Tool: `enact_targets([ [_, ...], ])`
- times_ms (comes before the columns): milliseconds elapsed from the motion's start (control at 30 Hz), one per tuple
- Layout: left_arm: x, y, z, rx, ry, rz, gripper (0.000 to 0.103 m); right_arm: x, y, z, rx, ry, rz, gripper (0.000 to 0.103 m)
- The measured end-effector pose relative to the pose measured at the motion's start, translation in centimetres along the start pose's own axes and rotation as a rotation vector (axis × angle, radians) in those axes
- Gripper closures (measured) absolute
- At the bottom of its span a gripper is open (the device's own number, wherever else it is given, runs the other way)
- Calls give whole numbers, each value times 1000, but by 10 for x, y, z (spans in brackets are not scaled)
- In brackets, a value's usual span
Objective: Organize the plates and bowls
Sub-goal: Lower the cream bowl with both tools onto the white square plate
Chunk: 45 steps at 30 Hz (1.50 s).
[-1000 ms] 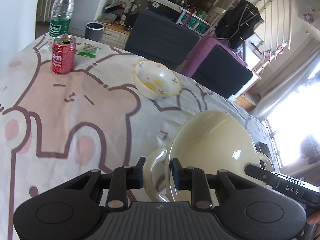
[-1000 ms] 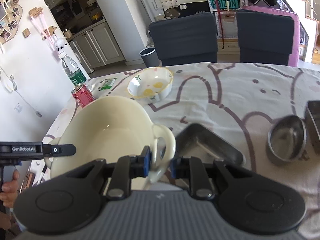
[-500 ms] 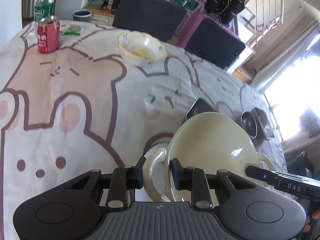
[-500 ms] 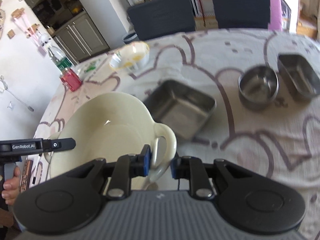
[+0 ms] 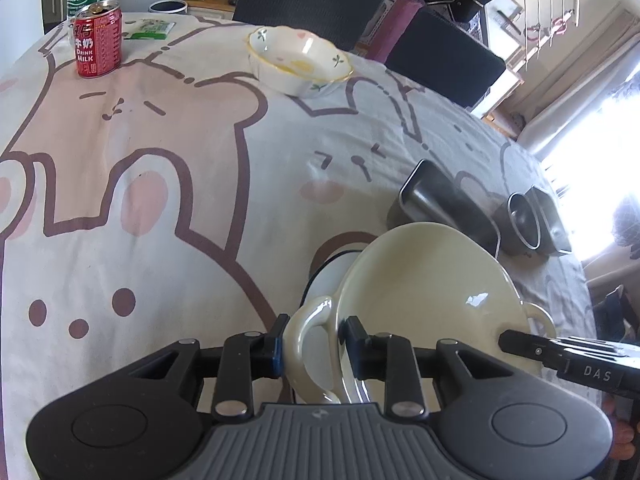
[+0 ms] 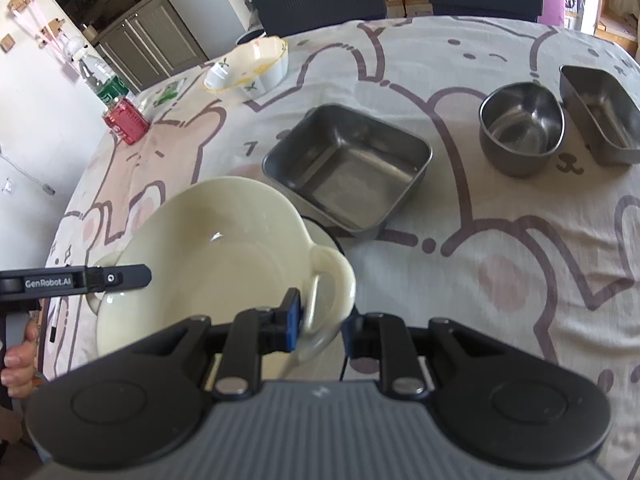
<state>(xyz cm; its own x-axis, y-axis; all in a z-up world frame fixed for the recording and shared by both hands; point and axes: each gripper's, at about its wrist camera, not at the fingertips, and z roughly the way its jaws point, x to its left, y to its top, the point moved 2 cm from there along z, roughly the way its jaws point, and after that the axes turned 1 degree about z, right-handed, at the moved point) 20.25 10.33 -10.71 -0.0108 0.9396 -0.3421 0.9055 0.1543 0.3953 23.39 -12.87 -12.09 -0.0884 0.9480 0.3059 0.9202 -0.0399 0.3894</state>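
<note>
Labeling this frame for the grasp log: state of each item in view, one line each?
cream bowl: lifted, gripped by both handles
left gripper: shut on the bowl's handle
right gripper: shut on the opposite handle
floral bowl: upright on table, empty
square steel tray: upright, empty
round steel bowl: upright, empty
steel container: upright, empty, beside the round one
red can: upright, opened

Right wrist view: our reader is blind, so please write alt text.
The right gripper clamps one handle of a cream two-handled bowl, lifted over a bear-print tablecloth. Beyond lie a square steel tray, a round steel bowl and a floral bowl.
</note>
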Motion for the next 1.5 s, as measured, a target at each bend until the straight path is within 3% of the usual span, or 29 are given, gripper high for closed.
enact_targets([
  [833,4,-6,28,63,69,26,65,9,-3,22,69,-70,-31,77],
  [1500,1,-8,31,69,80,73,64,15,-3,23,61,-98,-85,77],
])
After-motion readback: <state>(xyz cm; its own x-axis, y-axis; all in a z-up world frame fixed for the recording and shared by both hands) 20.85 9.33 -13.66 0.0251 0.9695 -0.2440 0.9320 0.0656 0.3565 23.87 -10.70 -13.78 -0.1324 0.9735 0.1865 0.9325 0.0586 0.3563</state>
